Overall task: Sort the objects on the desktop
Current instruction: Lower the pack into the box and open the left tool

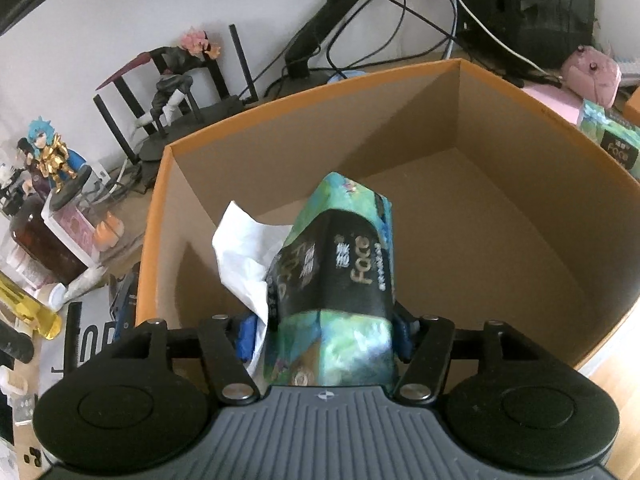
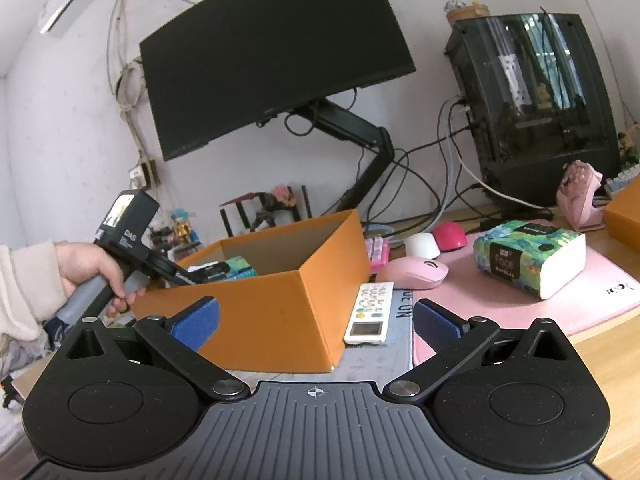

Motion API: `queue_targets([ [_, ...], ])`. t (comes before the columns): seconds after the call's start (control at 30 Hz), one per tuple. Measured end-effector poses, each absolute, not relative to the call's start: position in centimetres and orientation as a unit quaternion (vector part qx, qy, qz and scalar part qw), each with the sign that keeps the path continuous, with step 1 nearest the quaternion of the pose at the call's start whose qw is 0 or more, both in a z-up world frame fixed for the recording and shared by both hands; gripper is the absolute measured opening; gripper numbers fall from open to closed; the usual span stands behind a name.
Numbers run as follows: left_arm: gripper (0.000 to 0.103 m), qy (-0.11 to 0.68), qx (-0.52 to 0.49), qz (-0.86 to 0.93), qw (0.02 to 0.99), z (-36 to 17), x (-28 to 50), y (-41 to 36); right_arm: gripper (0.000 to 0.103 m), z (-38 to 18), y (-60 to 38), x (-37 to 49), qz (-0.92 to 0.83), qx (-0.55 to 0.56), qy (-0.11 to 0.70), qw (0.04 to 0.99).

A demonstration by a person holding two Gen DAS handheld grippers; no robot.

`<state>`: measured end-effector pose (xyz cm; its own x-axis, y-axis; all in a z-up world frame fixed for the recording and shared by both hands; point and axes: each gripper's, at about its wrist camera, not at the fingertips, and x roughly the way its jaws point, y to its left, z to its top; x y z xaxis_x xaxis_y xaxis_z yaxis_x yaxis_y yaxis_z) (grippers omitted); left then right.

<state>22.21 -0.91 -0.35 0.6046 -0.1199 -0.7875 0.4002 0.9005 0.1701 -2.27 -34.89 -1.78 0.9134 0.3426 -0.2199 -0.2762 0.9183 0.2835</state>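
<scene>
While the left gripper (image 1: 326,332) clamps a tissue pack (image 1: 336,280) over the orange box (image 1: 540,120), the right gripper's (image 2: 316,320) jaws gape above a remote (image 2: 370,308).

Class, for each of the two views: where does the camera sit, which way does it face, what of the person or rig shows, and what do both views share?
Left wrist: on the left gripper, looking down into the orange box; its fingers clamp a tissue pack.
Right wrist: on the right gripper, open, facing across the desk to the monitor; the hand with the left gripper shows.
Shared: orange box, held tissue pack, second pack.
</scene>
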Motion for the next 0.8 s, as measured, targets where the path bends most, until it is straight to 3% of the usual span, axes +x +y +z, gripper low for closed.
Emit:
queue_targets([
  [0.23,0.083,0.387,0.158,-0.159,0.894,1.2,21.1,-0.1,0.103,-1.0,-35.0,-1.4,0.156,0.128,0.137,0.97],
  [0.63,0.085,0.307,0.099,-0.173,0.931,5.2,17.0,2.0,0.103,-1.0,-35.3,-1.7,0.157,0.128,0.134,0.97],
  [0.8,0.085,0.226,0.088,-0.158,0.957,6.4,12.6,2.3,0.103,-0.9,-35.6,-1.9,0.153,0.129,0.132,0.971],
])
